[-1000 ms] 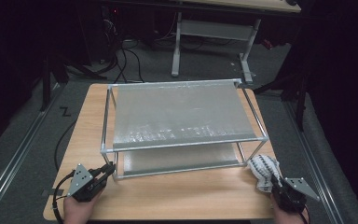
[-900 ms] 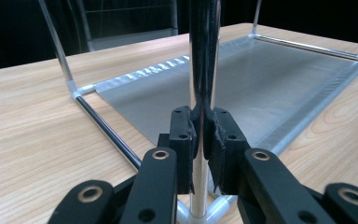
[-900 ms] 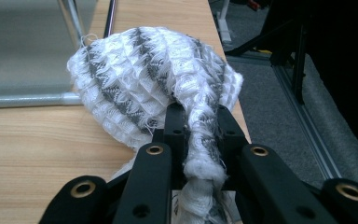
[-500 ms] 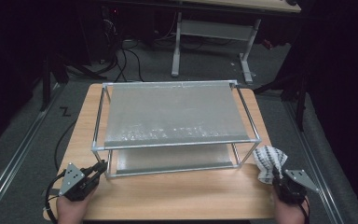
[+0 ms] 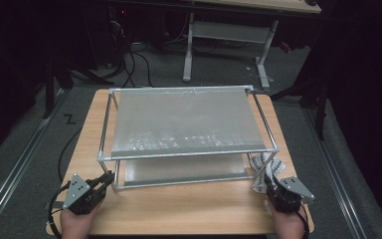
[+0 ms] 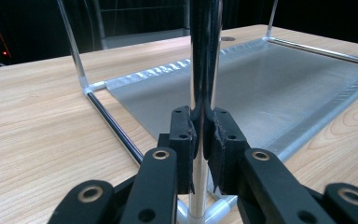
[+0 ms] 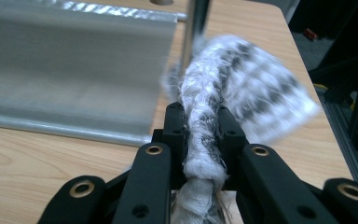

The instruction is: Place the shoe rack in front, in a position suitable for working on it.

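Right at the near-left corner of the two-tier metal rack (image 5: 189, 129), the left gripper (image 5: 108, 179) has its jaws clamped tight on the rack's upright post (image 6: 204, 65). From the left gripper view that post blocks the middle of the rack, and its top runs out of frame. At the rack's near-right corner, the right gripper (image 5: 271, 181) is pinched shut on a bunched-up checkered cloth (image 7: 242, 79), which hangs just beside the corner post. The cloth is blurry in the right gripper view, so I can't tell whether it's actually touching the post. Both shelves of the rack look bare, though the top shelf hides most of the lower one from above. The rack sits on a wooden table (image 5: 179, 209).
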The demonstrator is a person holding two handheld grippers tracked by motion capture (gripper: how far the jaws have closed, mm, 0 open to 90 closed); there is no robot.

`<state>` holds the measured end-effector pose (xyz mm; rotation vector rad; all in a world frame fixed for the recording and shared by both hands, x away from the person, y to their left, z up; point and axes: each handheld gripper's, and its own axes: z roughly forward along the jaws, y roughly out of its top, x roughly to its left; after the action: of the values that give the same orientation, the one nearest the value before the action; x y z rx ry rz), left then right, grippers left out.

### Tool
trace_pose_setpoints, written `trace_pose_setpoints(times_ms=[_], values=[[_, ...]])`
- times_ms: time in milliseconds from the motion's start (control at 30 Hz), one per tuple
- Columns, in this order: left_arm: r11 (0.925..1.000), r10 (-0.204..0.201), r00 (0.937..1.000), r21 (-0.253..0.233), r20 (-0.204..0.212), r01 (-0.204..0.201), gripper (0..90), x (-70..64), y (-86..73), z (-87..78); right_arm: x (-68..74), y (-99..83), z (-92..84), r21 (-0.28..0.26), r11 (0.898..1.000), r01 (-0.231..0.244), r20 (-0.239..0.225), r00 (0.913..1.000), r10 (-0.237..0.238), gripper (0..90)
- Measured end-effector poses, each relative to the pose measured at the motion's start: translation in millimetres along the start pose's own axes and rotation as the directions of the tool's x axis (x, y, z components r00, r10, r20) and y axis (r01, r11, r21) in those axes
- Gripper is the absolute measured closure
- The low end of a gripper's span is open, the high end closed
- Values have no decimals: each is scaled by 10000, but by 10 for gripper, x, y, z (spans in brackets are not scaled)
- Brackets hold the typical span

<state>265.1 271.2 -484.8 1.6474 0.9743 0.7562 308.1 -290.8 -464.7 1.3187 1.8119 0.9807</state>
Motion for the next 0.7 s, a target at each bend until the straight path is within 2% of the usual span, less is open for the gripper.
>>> trace_pose_setpoints(times_ms=[400,700], values=[[10000,-37,10000,-32,22,37,804,2,-5,2,-14,53,-56,-334,9993,-156,-167,9997,151,786],[10000,-8,10000,-1,36,8,804,-2,-6,11,-56,282,-234,-1062,9943,71,-88,9999,-81,786]])
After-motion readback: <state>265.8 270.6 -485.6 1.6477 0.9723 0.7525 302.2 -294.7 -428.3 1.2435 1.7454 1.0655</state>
